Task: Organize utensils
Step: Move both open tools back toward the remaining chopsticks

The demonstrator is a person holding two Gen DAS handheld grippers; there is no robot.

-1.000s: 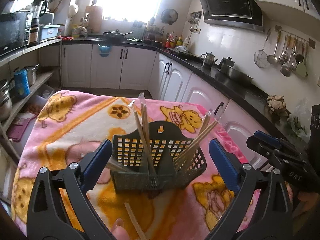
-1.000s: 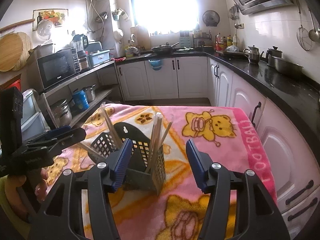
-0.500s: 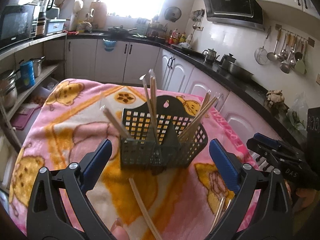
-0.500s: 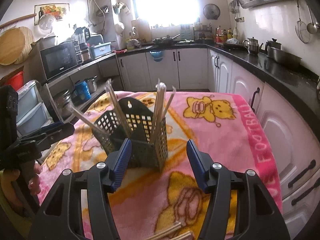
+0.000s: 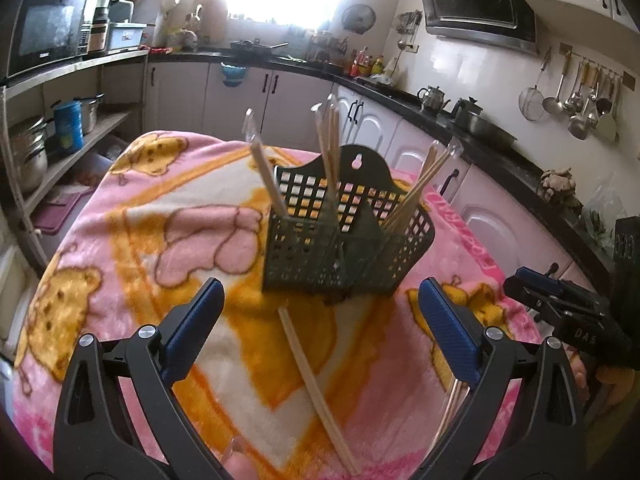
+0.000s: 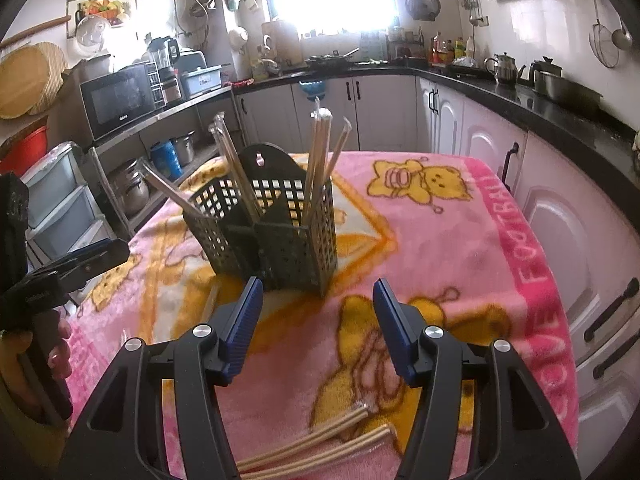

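Between the spread, empty fingers of the left gripper — one loose chopstick, long axis along the reach; caddy beyond. Right gripper — half-open, empty, chopstick bundle beneath, crosswise.

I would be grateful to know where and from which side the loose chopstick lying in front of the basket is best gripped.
Grip the loose chopstick near its middle, coming from above with the open left gripper across it. It lies flat on the blanket, clear of the basket.
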